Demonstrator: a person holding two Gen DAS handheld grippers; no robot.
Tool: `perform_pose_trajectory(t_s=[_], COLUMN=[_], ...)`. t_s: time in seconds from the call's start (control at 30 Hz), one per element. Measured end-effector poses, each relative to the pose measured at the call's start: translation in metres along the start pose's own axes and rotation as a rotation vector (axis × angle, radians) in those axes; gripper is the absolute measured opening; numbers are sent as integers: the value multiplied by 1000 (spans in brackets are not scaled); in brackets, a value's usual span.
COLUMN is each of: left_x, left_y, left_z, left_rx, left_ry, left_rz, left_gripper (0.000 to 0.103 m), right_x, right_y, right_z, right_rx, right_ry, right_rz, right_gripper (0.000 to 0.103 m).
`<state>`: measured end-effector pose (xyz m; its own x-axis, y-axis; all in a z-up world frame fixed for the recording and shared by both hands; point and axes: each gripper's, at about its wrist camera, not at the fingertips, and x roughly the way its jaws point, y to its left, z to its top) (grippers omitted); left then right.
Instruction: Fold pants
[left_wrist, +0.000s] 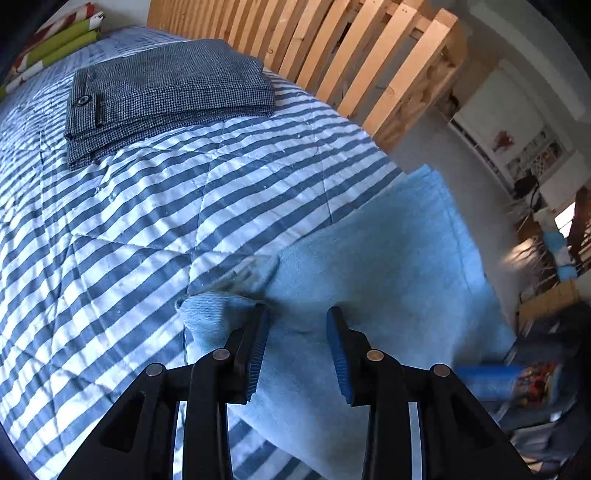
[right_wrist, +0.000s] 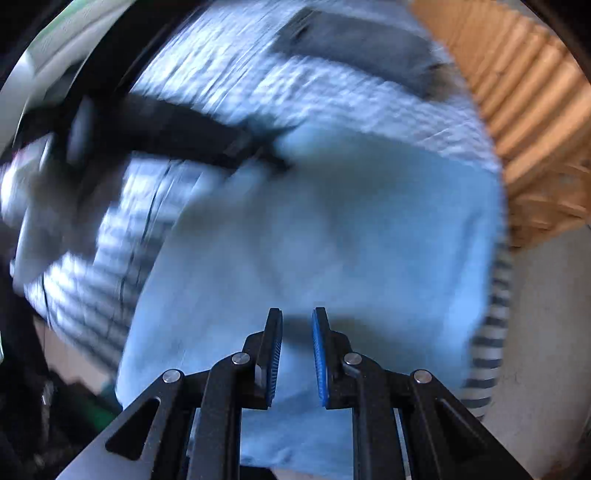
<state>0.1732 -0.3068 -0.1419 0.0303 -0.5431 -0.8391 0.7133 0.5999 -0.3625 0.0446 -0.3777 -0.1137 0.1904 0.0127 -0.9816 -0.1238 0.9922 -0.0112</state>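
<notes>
On striped quilt (left_wrist: 147, 221), soft blue pants (left_wrist: 388, 258) — both grippers (left_wrist: 297, 317) (right_wrist: 297, 317) parted, empty.

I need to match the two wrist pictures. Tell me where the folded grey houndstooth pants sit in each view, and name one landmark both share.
Left wrist view: the folded grey houndstooth pants lie upper left on the striped bedspread, beside the wooden slatted frame.
Right wrist view: the same pants show as a blurred grey patch at top centre.
Shared landmark: the light blue pants spread below each gripper's fingers.
</notes>
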Motion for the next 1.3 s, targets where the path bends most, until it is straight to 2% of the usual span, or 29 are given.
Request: perform_pose_trajectory(t_s=[0.07,0.1,0.17,0.2,0.3,0.43,0.53,0.6,0.67,0.77,0.87,0.93,1.0,1.1,1.2,1.3], left_x=[-2,-7,-20,-28,-47,-51,-45,-52,-68,-92,-77,-60,-42,-27,-21,-8], left_y=[0,-1,-6,-12,-39,-73,-96,-103,-111,-121,-101,-88,-78,-71,-70,-71], left_z=[0,-1,-8,-13,-40,-84,-111,-118,-123,-128,-105,-91,-81,-75,-67,-54], left_rx=[-11,-14,-9,-6,22,46,88,94,97,186,159,141,116,92,102,107], left_ry=[9,5,1,-1,16,88,133,116,75,26,27,65,99,114,119,131], left_rz=[-12,4,15,-19,-130,-242,-258,-241,-264,-194,-90,-74,-64,-66,-67,-69], left_gripper=[36,36,34,34,34,34,34,34,34,35,35,34,33,33,33,33], right_x=[14,13,4,-4,-16,-16,-7,0,2,-15,-39,-46,-43,-29,-20,-18], right_y=[7,5,-6,-13,-26,-39,-42,-42,-51,-58,-46,-21,11,32,29,29], right_z=[-14,-18,-21,-23,-26,-27,-21,-17,-20,-31,-56,-73,-91,-98,-97,-88], right_rx=[-29,-31,33,67,107,154,163,168,213,255,283,268,220,212,265,289], right_ry=[60,60,69,54,25,20,35,49,52,3,-49,-55,-48,-36,-63,-87], right_rz=[-8,-4,47,74,57,42,36,22,40,78,170,221,251,255,211,233], right_gripper=[15,15,15,15,15,15,15,15,15,15,14,3,1,0,0,0])
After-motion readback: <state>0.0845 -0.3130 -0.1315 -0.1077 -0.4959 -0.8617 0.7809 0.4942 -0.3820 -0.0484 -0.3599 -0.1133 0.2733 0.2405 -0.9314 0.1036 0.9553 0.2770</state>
